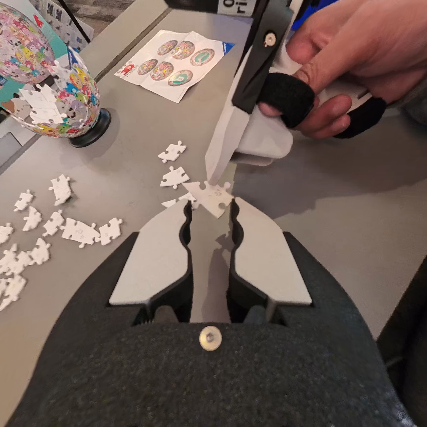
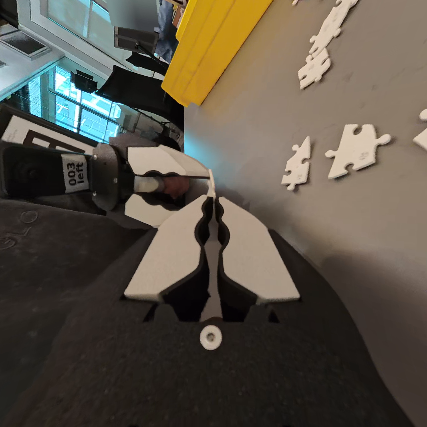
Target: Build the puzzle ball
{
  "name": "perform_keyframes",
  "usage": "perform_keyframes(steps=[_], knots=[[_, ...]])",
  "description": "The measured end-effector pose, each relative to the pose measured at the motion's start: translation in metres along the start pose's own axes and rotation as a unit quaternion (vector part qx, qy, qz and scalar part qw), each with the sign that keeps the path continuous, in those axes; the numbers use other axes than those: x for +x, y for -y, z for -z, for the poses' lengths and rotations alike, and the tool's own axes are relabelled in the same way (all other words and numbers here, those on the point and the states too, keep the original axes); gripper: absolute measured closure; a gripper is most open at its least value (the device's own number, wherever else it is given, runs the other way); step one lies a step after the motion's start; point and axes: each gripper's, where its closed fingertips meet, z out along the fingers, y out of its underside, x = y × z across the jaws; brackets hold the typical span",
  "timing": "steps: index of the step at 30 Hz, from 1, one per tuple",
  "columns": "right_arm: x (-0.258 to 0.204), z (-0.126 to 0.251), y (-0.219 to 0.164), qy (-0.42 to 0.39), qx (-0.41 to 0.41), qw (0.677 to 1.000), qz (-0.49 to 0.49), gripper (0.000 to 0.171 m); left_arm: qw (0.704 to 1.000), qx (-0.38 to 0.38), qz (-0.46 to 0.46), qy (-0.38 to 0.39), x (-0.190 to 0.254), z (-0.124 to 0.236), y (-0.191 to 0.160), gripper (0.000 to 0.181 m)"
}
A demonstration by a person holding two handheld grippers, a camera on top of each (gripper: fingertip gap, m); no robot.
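Centrally, hanging just above the grey table (image 1: 323, 231): white puzzle piece (image 1: 211, 198), pinched at its far edge by the closed right gripper (image 1: 213, 180). Waiting just beneath, left gripper (image 1: 211, 204), fingers parted. Likely feeling light, thin, stiff, slippery; best gripping across flat faces. Sitting well apart at far left, half-built puzzle ball (image 1: 62, 101) on its black stand (image 1: 92, 131). Lying nearby, loose pieces (image 1: 78, 231).

The puzzle ball (image 1: 69, 101) is full of little animals in pink, blue, green and yellow, and it sits on a black stand (image 1: 92, 134). The loose pieces (image 1: 78, 231) are white. The table (image 1: 323, 231) is grey. The box (image 2: 208, 46) is yellow. The paper sheet (image 1: 173, 67) is white with colourful circles
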Motion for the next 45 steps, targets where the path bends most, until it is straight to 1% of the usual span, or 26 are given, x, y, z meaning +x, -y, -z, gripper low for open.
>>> perform_keyframes(steps=[4, 7, 9, 11, 13, 16, 23, 26, 30, 32, 34, 36, 38, 40, 42, 45], knots=[[-0.001, 0.01, 0.004, -0.007, 0.021, 0.999, 0.026, 0.169, 0.99, 0.013, 0.109, -0.084, 0.006, 0.003, 0.0, 0.147], [-0.007, 0.014, 0.007, -0.012, 0.03, 0.997, 0.073, 0.169, 0.969, 0.039, 0.195, -0.143, 0.006, 0.005, 0.008, 0.148], [-0.017, 0.014, 0.006, -0.012, 0.031, 0.992, 0.119, 0.169, 0.955, 0.053, 0.234, -0.177, 0.006, 0.006, 0.012, 0.149], [-0.026, 0.012, 0.005, -0.011, 0.033, 0.988, 0.15, 0.169, 0.944, 0.06, 0.252, -0.205, 0.009, 0.008, 0.014, 0.157], [-0.026, 0.012, 0.006, -0.026, 0.037, 0.986, 0.163, 0.169, 0.933, 0.07, 0.268, -0.23, 0.012, 0.012, 0.018, 0.173], [-0.028, 0.011, 0.003, -0.017, 0.036, 0.985, 0.166, 0.168, 0.925, 0.073, 0.285, -0.243, 0.013, 0.016, 0.018, 0.178], [-0.021, 0.008, -0.002, -0.088, 0.007, 0.967, 0.239, 0.168, 0.927, 0.054, 0.287, -0.236, 0.015, 0.013, 0.012, 0.18], [-0.02, 0.008, -0.004, -0.094, 0.0, 0.966, 0.241, 0.168, 0.926, 0.05, 0.288, -0.239, 0.017, 0.012, 0.011, 0.18], [-0.018, 0.008, -0.006, -0.099, -0.006, 0.967, 0.236, 0.168, 0.933, 0.046, 0.274, -0.228, 0.016, 0.01, 0.009, 0.179], [-0.017, 0.009, -0.005, -0.101, -0.005, 0.967, 0.234, 0.169, 0.939, 0.053, 0.263, -0.213, 0.012, 0.011, 0.01, 0.177], [-0.012, 0.015, 0.0, -0.124, -0.008, 0.963, 0.24, 0.169, 0.945, 0.061, 0.253, -0.198, 0.007, 0.012, 0.011, 0.164], [-0.01, 0.028, 0.011, -0.149, -0.003, 0.957, 0.248, 0.169, 0.951, 0.073, 0.242, -0.176, -0.001, 0.014, 0.013, 0.15], [-0.015, 0.047, 0.032, -0.173, 0.008, 0.949, 0.262, 0.169, 0.957, 0.087, 0.227, -0.158, -0.011, 0.018, 0.017, 0.142], [-0.018, 0.071, 0.058, -0.217, 0.012, 0.933, 0.288, 0.169, 0.96, 0.105, 0.208, -0.152, -0.021, 0.024, 0.026, 0.135], [-0.027, 0.097, 0.089, -0.249, 0.029, 0.918, 0.308, 0.169, 0.964, 0.119, 0.19, -0.145, -0.037, 0.028, 0.038, 0.132], [-0.036, 0.128, 0.135, -0.284, 0.054, 0.902, 0.32, 0.169, 0.968, 0.139, 0.166, -0.125, -0.072, 0.033, 0.061, 0.131]])
